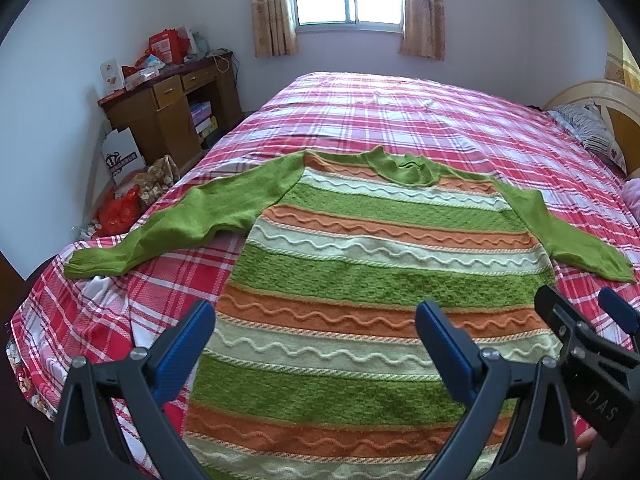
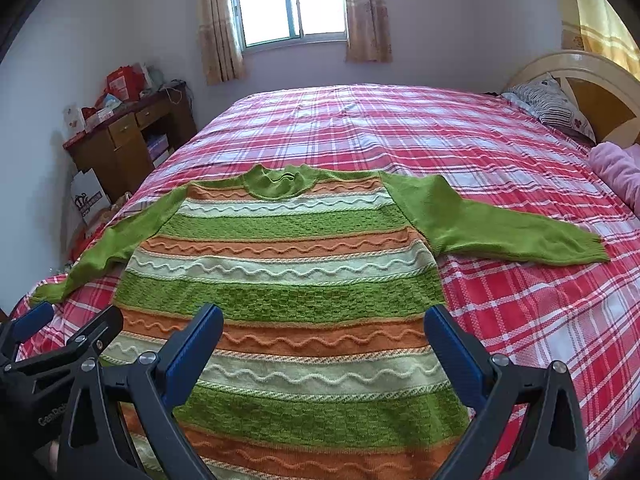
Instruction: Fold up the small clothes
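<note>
A small knit sweater with green, orange and pale stripes lies flat on the bed, collar far, hem near, both green sleeves spread out to the sides. It also shows in the right wrist view. My left gripper is open and empty above the sweater's lower part. My right gripper is open and empty, also above the lower part. The right gripper shows at the right edge of the left wrist view. The left gripper shows at the left edge of the right wrist view.
The bed has a red and white plaid cover. A wooden desk with boxes stands at the left wall, with bags on the floor beside it. A headboard, pillow and pink cloth are at the right.
</note>
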A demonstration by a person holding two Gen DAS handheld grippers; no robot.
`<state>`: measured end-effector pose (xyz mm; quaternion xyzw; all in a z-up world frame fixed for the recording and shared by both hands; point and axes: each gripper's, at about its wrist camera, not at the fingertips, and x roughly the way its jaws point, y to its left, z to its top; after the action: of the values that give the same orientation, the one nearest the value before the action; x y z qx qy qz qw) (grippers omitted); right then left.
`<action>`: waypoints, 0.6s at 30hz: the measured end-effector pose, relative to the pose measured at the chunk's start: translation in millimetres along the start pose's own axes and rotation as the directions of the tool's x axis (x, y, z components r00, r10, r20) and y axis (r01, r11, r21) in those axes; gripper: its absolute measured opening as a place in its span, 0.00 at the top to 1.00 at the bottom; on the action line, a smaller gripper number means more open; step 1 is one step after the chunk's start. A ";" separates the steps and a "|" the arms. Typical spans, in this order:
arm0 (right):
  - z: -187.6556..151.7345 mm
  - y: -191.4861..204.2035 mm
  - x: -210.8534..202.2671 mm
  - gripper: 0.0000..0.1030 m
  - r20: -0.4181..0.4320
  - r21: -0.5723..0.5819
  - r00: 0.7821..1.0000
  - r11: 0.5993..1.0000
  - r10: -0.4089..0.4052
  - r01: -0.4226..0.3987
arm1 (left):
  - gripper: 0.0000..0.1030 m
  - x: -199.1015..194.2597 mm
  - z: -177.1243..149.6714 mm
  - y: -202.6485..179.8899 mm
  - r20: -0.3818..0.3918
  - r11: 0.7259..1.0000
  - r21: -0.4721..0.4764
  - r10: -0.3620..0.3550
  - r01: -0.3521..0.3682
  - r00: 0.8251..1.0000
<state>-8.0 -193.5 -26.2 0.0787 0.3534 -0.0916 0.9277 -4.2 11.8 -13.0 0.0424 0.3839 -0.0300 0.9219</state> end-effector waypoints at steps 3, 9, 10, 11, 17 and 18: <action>3.5 -1.1 5.6 0.02 0.000 -0.004 1.000 1.000 -0.012 0.012 | 0.01 5.3 1.5 -2.0 0.005 1.000 0.009 0.008 -0.009 1.000; 17.9 -13.6 23.2 0.02 -0.010 0.020 0.999 0.999 -0.034 0.035 | 0.01 25.0 9.2 -8.2 -0.001 1.000 0.016 -0.002 0.002 1.000; 20.4 -15.6 26.3 0.02 -0.010 0.021 0.999 0.999 -0.036 0.037 | 0.01 27.9 11.0 -9.4 0.000 1.000 0.016 0.001 -0.001 1.000; 23.1 -18.3 30.4 0.02 -0.014 0.020 0.999 0.999 -0.039 0.039 | 0.01 31.0 13.0 -10.3 0.002 1.000 0.015 0.004 -0.004 1.000; 35.2 -38.3 47.5 0.02 -0.031 0.035 0.994 0.994 -0.105 0.106 | 0.01 51.3 23.7 -17.8 0.022 0.999 0.030 0.021 -0.022 1.000; 37.4 -43.7 51.2 0.02 -0.030 0.037 0.993 0.992 -0.116 0.118 | 0.01 55.2 25.7 -19.9 0.036 0.999 0.040 0.030 -0.032 0.999</action>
<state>43.7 -249.7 -36.4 0.0772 0.3684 -0.1515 0.9140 51.0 -11.8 -35.2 0.0665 0.3662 -0.0241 0.9278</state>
